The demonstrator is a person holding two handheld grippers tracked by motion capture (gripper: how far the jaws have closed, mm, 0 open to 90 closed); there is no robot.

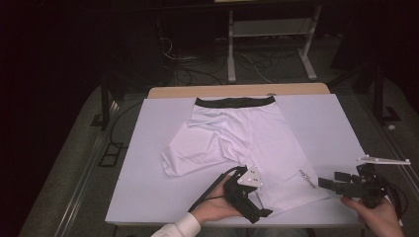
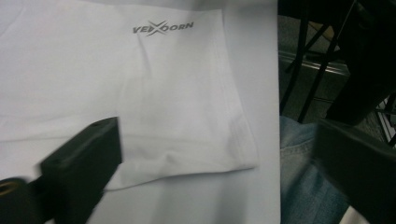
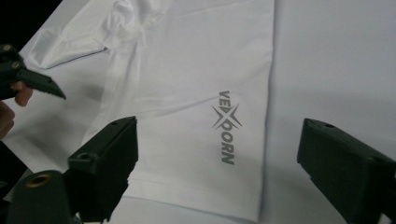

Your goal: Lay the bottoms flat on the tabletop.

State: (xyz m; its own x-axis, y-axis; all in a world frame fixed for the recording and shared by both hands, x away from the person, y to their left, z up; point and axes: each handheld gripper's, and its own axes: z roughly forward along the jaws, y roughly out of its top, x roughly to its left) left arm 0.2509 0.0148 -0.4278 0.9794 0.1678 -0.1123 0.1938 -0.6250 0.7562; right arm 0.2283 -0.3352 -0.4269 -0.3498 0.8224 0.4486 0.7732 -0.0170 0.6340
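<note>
White board over a wooden table carries the work. At its near edge the left gripper (image 1: 249,197) and right gripper (image 1: 332,183) both gape, holding nothing, flanking the printed leg hem of the white shorts (image 1: 237,140). Grip the thin, slippery knit by its stitched hem; black waistband (image 1: 234,102) lies at the far edge

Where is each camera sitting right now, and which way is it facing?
High view: above the person's side, looking forward and down on the table and white shorts; both hands, left gripper, right gripper.
Left gripper view: on that gripper, looking across the leg hem past the table edge to a denim knee; open jaws.
Right gripper view: low, facing the same leg; open jaws.
Shared: the VEXOORN logo.
</note>
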